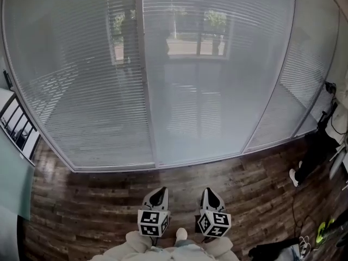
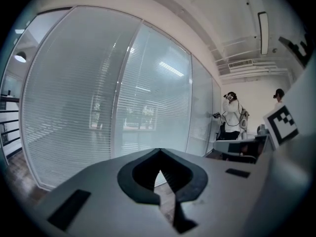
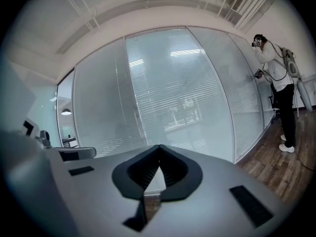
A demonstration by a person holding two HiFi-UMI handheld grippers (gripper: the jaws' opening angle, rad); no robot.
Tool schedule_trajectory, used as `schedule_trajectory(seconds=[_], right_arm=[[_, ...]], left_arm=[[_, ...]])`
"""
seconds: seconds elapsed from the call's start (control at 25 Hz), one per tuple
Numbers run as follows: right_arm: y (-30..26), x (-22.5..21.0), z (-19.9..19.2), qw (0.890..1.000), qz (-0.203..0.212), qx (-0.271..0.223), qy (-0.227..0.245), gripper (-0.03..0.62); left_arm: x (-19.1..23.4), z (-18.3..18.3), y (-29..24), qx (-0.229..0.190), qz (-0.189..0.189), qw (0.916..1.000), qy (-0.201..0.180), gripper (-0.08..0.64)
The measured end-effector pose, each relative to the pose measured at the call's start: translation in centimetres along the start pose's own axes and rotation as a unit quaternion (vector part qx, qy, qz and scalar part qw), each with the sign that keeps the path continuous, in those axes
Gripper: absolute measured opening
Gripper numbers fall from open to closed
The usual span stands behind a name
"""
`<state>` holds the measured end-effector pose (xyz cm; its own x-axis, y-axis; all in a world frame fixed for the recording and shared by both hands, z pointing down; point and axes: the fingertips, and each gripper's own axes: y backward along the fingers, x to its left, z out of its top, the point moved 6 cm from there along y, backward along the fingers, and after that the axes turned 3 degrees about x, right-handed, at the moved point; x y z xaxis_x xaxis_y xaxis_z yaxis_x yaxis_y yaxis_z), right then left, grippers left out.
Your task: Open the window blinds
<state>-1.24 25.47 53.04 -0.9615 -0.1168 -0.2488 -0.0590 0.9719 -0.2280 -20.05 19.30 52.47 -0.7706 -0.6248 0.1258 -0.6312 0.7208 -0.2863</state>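
Observation:
Closed horizontal blinds (image 1: 217,91) hang behind tall glass panels that fill the wall ahead; they also show in the left gripper view as blinds (image 2: 74,107) and in the right gripper view as blinds (image 3: 173,93). Their slats lie flat, and only a faint window with trees shows through. My left gripper (image 1: 159,192) and right gripper (image 1: 208,192) are side by side low in the head view, over the wood floor, short of the glass. The left gripper (image 2: 159,153) has its jaws together with nothing between them. So does the right gripper (image 3: 158,148).
Metal mullions (image 1: 144,75) split the glass wall into panels. A person (image 3: 279,78) stands at the glass to the right, seen also as a person (image 2: 232,115). A dark shelf (image 1: 16,126) is at the left. Cables and gear (image 1: 326,227) lie on the floor (image 1: 98,200) at the right.

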Motion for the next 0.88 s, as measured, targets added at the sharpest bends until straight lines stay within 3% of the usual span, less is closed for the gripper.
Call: schedule_trajectory(seconds=[0.36,0.88], right_arm=[[-9.1,-6.4,4.6,1.000,-0.001,-0.007,0.007,0.012],[-19.6,-12.0,5.3,1.000,0.007,0.027,-0.003,0.012]], left_arm=[[0.0,3.8,-11.7,-0.005,0.000,1.0000,0.002,0.000],[1.5,4.8,-23.2,0.011,-0.004,0.9999,0.007,0.000]])
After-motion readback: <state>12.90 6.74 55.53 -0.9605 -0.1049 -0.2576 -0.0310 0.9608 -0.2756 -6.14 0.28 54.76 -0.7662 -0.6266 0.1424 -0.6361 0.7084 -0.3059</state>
